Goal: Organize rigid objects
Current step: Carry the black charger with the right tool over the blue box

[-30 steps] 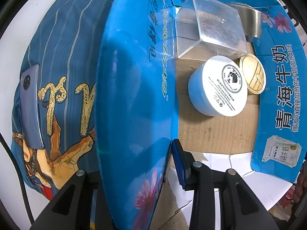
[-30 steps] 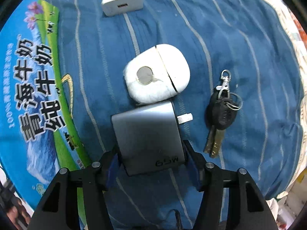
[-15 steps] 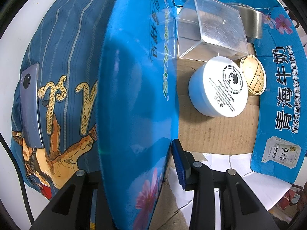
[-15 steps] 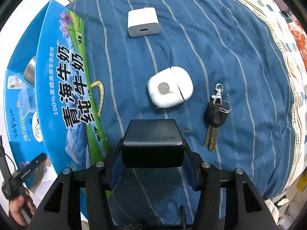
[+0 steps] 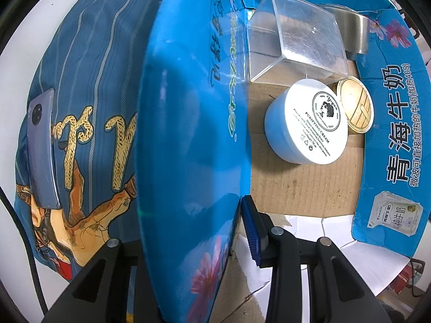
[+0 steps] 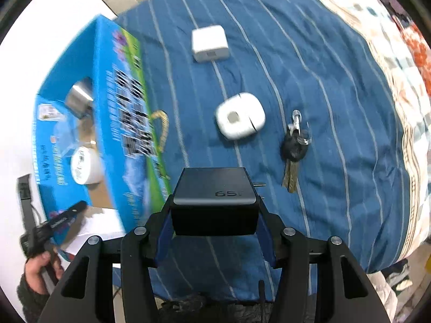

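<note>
A wall of the blue carton is clamped between the jaws of the left gripper; a cream jar lies inside. The dark charger is gripped by the right gripper above the striped cloth, nearer than the white case and left of the keys.

cream jar: "purifying cream"; charger: "65"

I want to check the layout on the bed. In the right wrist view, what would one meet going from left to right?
Blue milk carton box → white charger → white earbud case → key bunch.
</note>
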{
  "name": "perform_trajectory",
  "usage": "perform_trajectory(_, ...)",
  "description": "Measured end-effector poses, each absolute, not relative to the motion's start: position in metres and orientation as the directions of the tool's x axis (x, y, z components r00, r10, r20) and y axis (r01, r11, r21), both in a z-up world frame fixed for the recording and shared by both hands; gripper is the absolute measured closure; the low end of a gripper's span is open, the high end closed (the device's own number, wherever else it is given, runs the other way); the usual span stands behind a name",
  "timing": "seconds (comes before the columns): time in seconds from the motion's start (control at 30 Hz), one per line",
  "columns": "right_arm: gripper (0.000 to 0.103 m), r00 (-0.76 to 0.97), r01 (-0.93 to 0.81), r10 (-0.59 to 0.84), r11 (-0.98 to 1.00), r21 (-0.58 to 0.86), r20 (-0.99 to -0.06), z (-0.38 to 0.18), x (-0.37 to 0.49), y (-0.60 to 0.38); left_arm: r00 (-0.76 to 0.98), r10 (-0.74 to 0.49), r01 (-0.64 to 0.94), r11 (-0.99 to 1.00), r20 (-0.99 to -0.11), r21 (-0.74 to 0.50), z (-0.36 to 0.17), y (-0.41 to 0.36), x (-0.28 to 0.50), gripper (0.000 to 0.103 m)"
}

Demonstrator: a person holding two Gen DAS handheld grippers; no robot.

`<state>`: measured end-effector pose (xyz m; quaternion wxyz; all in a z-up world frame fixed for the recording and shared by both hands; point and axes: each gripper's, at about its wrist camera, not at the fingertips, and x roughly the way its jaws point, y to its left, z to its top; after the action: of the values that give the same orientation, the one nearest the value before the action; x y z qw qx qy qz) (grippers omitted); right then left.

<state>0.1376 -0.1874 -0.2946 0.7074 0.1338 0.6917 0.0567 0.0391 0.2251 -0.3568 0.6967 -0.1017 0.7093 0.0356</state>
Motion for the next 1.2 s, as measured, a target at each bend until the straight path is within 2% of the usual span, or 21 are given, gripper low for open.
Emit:
perform_trajectory(0.37,0.047,0.147,-0.034,0.390,0.920,0.390,-0.909,-0.210,0.174,-0.131,-0.008,-0.096,-0.200,0.975,-0.995,-0.092,-0.357,0.224,0.040,0.069)
perform_trajectory(0.5,0.047,0.146,-0.089,0.419,0.908,0.410,-0.896,-0.200,0.180,-0.101,-0.009,-0.098,-0.203,0.975,-0.995,-0.094,-0.356,0.225,0.039,0.069)
perform_trajectory(0.83,0.047,0.077,-0.179,0.398,0.907,0.380,-0.914,-0.237,0.193,-0.033,-0.008,-0.099,-0.204,0.974,-0.995,-0.095,-0.356,0.225,0.038,0.069)
perform_trajectory(1.2,0.047,0.036,-0.220,0.315,0.928,0.299,-0.949,-0.288,0.201,0.011,-0.008,-0.108,-0.209,0.972,-0.994,-0.104,-0.358,0.228,0.037,0.069)
